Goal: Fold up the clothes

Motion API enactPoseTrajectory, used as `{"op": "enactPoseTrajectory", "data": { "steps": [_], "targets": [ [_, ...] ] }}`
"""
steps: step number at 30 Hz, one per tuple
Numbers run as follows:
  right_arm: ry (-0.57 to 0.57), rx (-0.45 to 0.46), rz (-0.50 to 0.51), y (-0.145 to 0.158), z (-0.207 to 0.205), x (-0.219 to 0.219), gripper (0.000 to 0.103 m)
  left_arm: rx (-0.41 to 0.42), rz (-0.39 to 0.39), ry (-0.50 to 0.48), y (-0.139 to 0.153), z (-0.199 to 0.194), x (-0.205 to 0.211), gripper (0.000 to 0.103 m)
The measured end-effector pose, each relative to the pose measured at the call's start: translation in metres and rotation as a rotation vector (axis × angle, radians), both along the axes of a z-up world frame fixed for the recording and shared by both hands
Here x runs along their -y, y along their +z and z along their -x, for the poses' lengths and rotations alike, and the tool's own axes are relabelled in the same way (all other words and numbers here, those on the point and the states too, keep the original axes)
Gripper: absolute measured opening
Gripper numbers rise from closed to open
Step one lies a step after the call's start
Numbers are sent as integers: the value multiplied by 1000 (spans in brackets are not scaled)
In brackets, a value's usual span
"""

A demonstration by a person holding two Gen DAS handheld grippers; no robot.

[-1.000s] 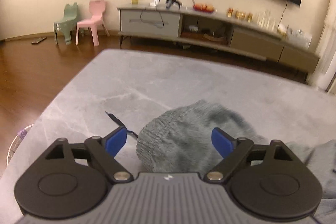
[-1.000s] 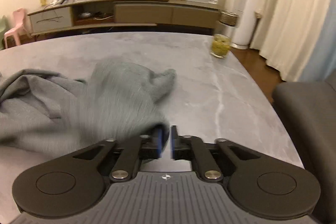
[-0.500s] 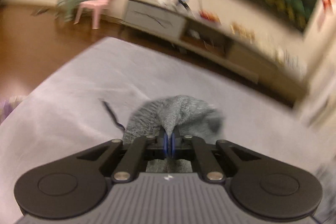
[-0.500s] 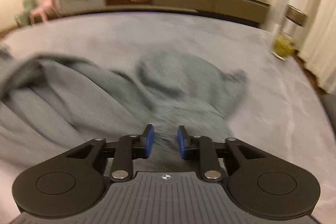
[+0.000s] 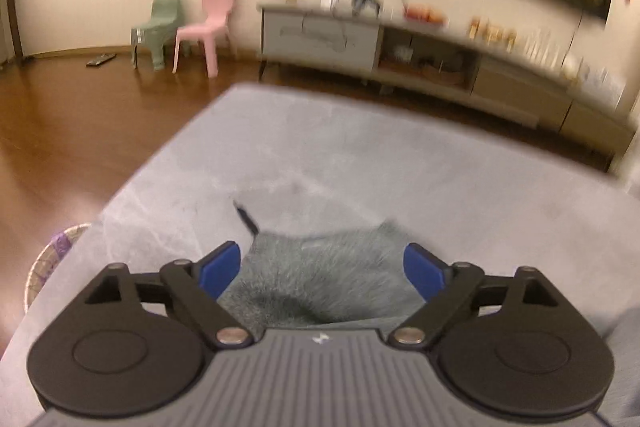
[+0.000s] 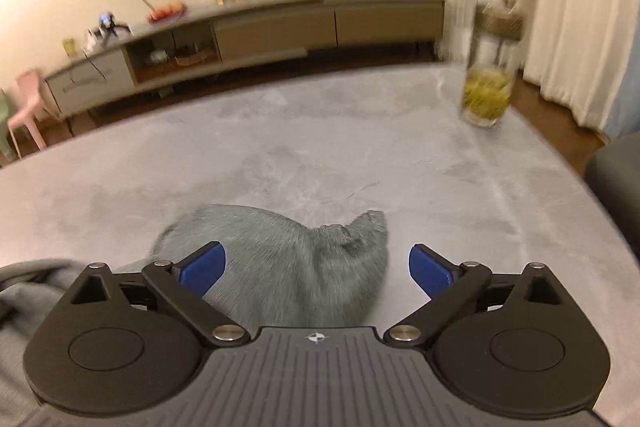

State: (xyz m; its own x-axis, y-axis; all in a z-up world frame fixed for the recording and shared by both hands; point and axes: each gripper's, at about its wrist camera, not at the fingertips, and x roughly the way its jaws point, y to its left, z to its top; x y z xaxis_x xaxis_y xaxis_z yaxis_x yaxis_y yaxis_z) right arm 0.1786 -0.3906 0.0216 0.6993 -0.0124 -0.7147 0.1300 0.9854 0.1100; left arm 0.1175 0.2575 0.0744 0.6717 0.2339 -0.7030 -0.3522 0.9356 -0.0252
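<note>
A grey knitted garment lies on the grey marble table. In the left wrist view one end of the garment sits flat between the blue pads of my left gripper, whose jaws are opening and do not press on the cloth. A dark cord sticks out from the cloth's far left corner. In the right wrist view another part of the garment with a cuff-like tip lies below my right gripper. Its jaws are opening too, wide apart, the pads clear of the fabric. More grey cloth bunches at the left.
A glass of yellow-green tea stands near the table's far right edge. A woven basket sits on the wooden floor left of the table. A long sideboard, two small chairs and a dark seat surround the table.
Both grippers went from shut or nearly shut to wide open, and the left one let go of the cloth fold it was pinching. The right gripper swept across the garment toward the glass side.
</note>
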Motion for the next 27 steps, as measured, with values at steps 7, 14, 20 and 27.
{"op": "enactPoseTrajectory", "data": {
  "steps": [7,14,20,27],
  "targets": [
    [173,-3,19,26,-34,-32,13,165,160,-14,20,-4,-31,5],
    [215,559,-89,163,83,2,13,437,336,62,73,99,-79,7],
    [183,197,173,70,145,24,45,168,516,394,12,95,-117,34],
    [-50,146,-78,38,158,61,79,110,212,143,26,60,-47,74]
  ]
}}
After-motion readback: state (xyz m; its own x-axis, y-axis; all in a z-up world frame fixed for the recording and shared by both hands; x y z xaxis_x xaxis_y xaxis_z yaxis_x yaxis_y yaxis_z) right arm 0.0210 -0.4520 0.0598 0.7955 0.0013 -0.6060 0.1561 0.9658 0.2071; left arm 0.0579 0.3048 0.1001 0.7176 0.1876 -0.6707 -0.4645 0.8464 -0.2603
